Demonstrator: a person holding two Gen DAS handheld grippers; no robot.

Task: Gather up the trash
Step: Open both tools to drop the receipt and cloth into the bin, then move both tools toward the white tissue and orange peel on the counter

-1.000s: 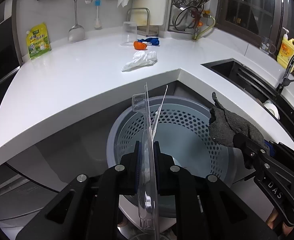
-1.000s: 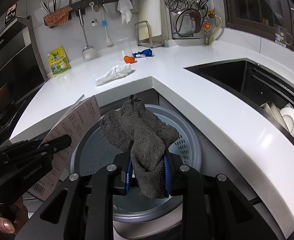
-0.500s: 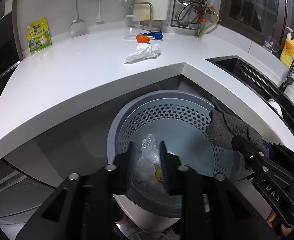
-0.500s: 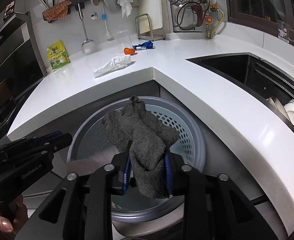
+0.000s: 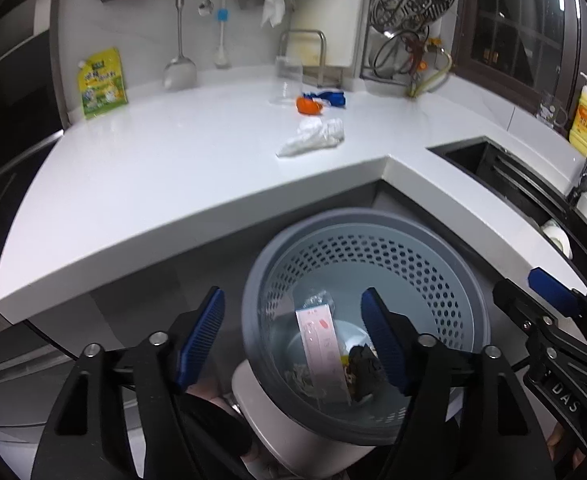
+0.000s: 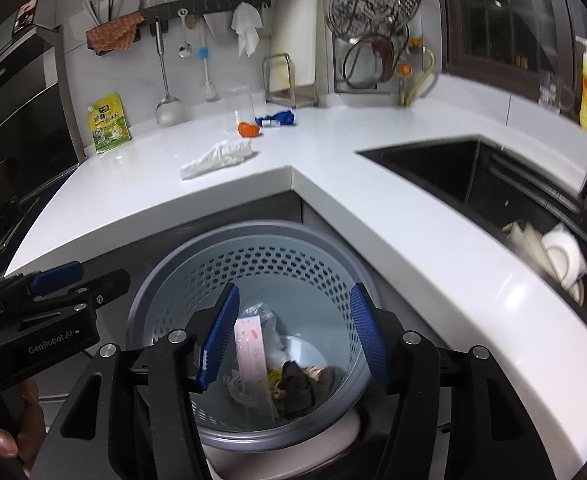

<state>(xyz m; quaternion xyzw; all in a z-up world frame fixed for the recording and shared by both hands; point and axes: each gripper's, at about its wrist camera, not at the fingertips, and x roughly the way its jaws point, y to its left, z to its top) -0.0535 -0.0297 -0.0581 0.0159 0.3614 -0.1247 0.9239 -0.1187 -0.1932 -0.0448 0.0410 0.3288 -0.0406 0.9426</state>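
The perforated grey bin (image 6: 253, 264) stands on the floor in the inner corner of the white desk (image 5: 173, 184), below its edge, where both hands can reach it. Inside the bin, on its bottom, lie a pale printed card pack (image 6: 253, 360), a dark grey cloth (image 6: 305, 380) just beside it, and some crumpled clear film (image 6: 265, 316); trash dropped here is contained and off the desk.

Left gripper (image 5: 293, 338) hangs directly above the bin mouth, jaws opening, nothing between the blue pads (image 5: 201, 336): released. Right gripper (image 6: 293, 336) also sits over the bin, jaws opening, likewise empty. Judgement: both are held over the opening so that whatever is let go falls inside rather than on the rim.

On the desk, well beyond the bin toward the wall, trash remains: a crumpled white wrapper (image 5: 313, 140), then farther back an orange scrap (image 5: 308, 106) touching a blue wrapper (image 5: 333, 98), beside an upturned clear cup (image 5: 287, 80). Collection is judged incomplete.
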